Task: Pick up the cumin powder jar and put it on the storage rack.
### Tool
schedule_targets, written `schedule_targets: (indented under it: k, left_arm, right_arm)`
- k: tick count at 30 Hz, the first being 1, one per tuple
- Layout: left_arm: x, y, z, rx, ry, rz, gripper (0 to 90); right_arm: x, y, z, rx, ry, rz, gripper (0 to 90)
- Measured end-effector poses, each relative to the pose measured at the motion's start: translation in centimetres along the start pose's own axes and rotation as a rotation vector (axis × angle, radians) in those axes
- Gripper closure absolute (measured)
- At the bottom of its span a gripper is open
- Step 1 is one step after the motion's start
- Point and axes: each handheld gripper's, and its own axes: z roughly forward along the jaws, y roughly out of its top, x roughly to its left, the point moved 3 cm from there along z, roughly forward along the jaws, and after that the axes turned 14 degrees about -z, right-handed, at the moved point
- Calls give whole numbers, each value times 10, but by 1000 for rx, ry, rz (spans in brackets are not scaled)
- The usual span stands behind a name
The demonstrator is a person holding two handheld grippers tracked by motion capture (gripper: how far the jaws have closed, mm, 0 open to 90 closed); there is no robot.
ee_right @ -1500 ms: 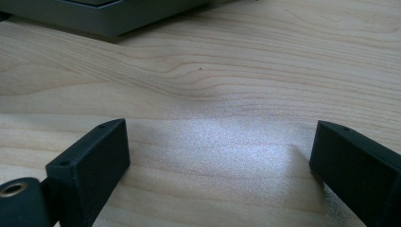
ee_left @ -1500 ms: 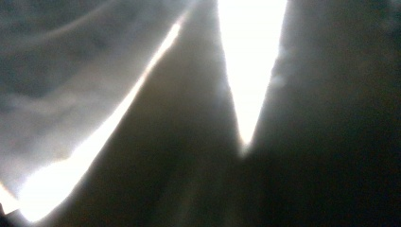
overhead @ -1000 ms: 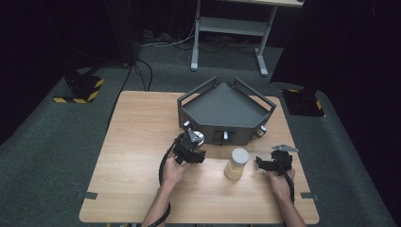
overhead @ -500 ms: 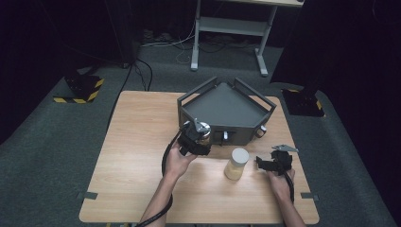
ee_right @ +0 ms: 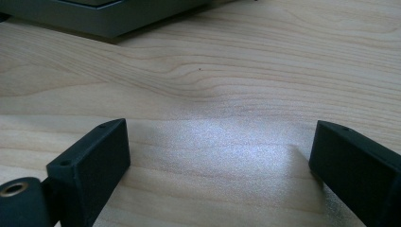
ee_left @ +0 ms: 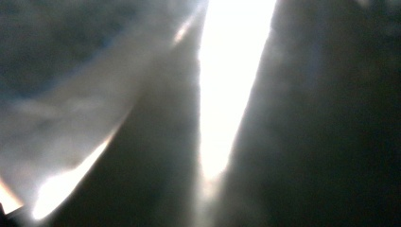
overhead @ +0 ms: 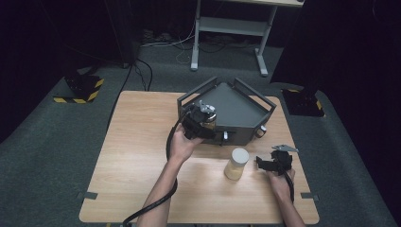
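1. The left gripper (overhead: 204, 120) is over the front-left corner of the grey tray (overhead: 239, 101), a walled, wedge-shaped tray at the far middle of the wooden table (overhead: 137, 156); its jaws are closed on a small jar with amber contents (overhead: 208, 122), pinching it at the sides so that it travels upright.
2. The left gripper view is a close, washed-out blur of light and dark streaks, which fits something held tight against the lens; I cannot make out the jar's details there.
3. The jar seems to hang just above or at the tray's front wall; whether it touches the tray floor I cannot tell; my reading is that it is being carried into the tray.
4. A second jar with a white lid and pale yellow contents (overhead: 236, 163) stands upright on the table, in front of the tray and between the two hands, apart from both grippers.
5. The right gripper (ee_right: 220, 156) rests low on the table to the right of that jar; its jaws are spread wide with bare wood between them, holding nothing; it looks parked ready for the white-lidded jar.
6. The tray's edge shows at the top of the right gripper view.
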Motion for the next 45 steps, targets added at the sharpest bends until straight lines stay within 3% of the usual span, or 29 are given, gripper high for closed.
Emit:
schedule_targets:
  k: [2,3,4,8,9,10,13,14,15,16,17,20,29,34,45]
  left_arm:
    - [-2,7,0,0,-7,4,312]
    - [-6,2,6,-62,-17,-59,312]
    - [-15,-1,14,-125,-27,-170,312]
    - [-17,11,25,-115,-16,-181,312]
    - [-17,11,25,-115,-16,-181,312]
    - [-6,35,22,26,7,-16,312]
    - [-6,39,28,30,15,-27,312]
    - [-8,37,32,4,17,-68,312]
    - [-7,40,34,12,25,-68,312]
    - [-6,47,35,47,51,-29,312]
    - [-10,43,41,12,82,-46,312]
    - [-11,44,49,-3,115,-65,312]
    - [-5,47,73,13,149,-111,312]
    - [-10,45,82,16,186,-87,312]
    - [-5,45,90,35,168,-82,312]
  right_arm:
    - [0,0,0,0,0,0,52]
    - [0,0,0,0,0,0,52]
    - [0,0,0,1,0,-1,52]
    - [0,0,0,0,1,-1,51]
    - [0,0,0,0,1,-1,51]
    - [0,0,0,0,1,-1,49]
    - [0,0,0,0,2,-1,49]
    - [0,0,0,0,2,-1,48]
    - [0,0,0,0,2,-2,48]
    - [0,0,0,0,2,-2,48]
    - [0,0,0,0,2,-2,47]
    - [0,0,0,1,3,-3,46]
    - [0,0,0,1,4,-3,46]
    - [0,0,0,1,4,-4,46]
    - [0,0,0,1,4,-4,46]
